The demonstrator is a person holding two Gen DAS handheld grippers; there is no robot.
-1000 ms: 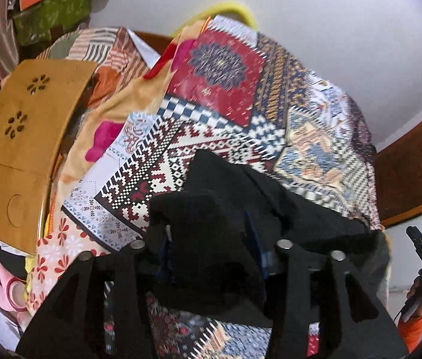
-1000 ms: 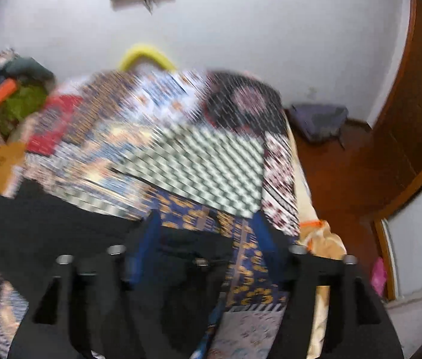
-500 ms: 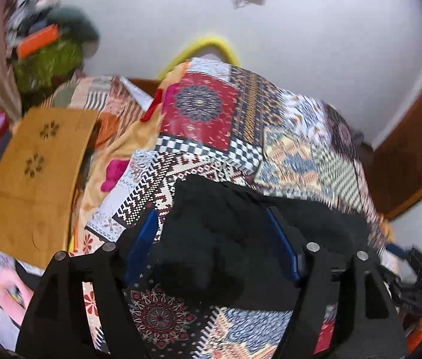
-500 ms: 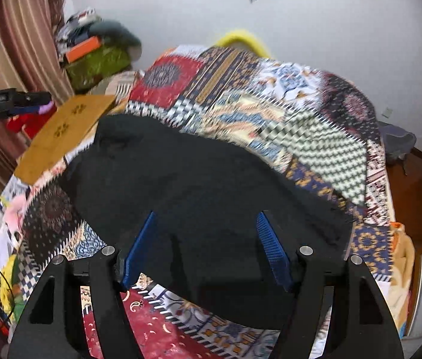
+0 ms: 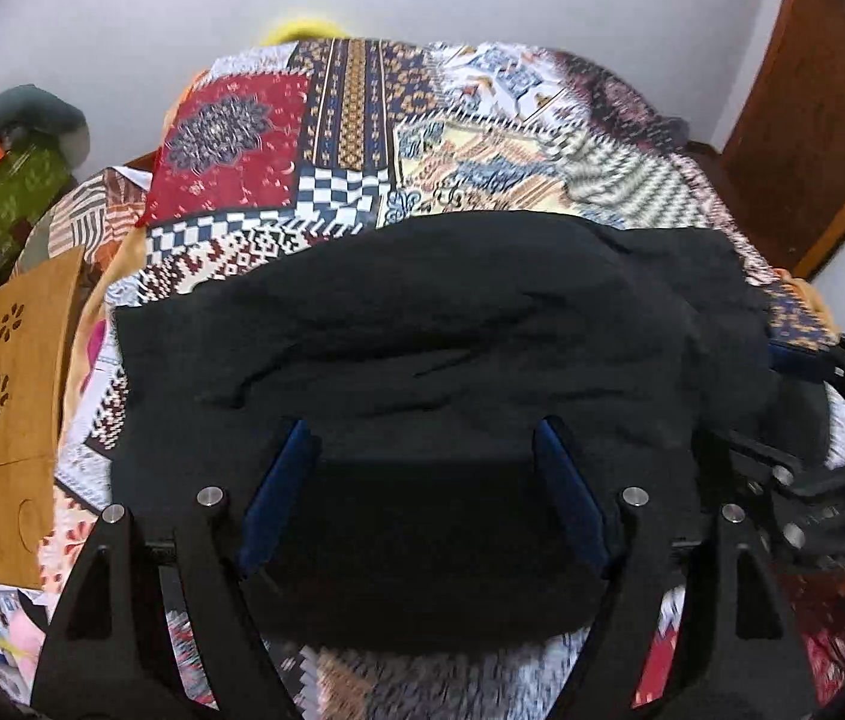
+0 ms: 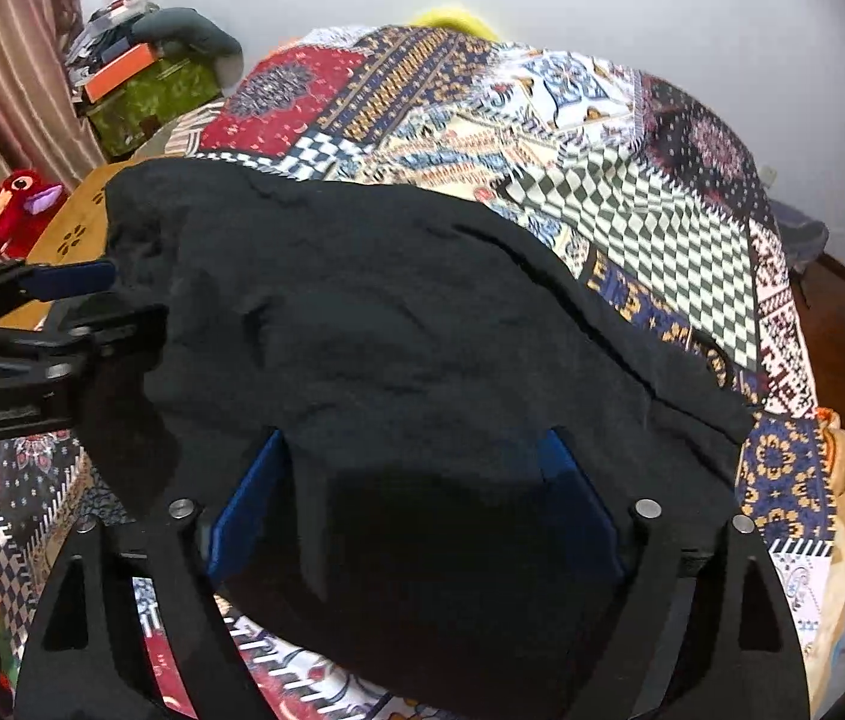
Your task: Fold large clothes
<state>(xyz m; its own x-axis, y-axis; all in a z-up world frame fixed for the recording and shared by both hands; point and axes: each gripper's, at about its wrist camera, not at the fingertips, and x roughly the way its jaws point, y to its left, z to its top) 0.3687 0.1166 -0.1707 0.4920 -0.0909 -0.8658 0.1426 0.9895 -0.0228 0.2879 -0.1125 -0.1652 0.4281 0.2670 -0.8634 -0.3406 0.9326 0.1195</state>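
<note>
Black garment (image 5: 452,324) lies lengthwise across the quilt (image 5: 350,120), between both tools' spread fingers, right opening.

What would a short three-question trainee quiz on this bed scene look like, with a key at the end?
1. True or false: the black garment lies on a plain white sheet.
2. What sits left of the patchwork bedspread? A) wooden board B) laptop C) chair
3. Fill in: the red plush toy is near the ____.

Key: 1 false, it lies on the patchwork bedspread; 2 A, the wooden board; 3 curtain.
</note>
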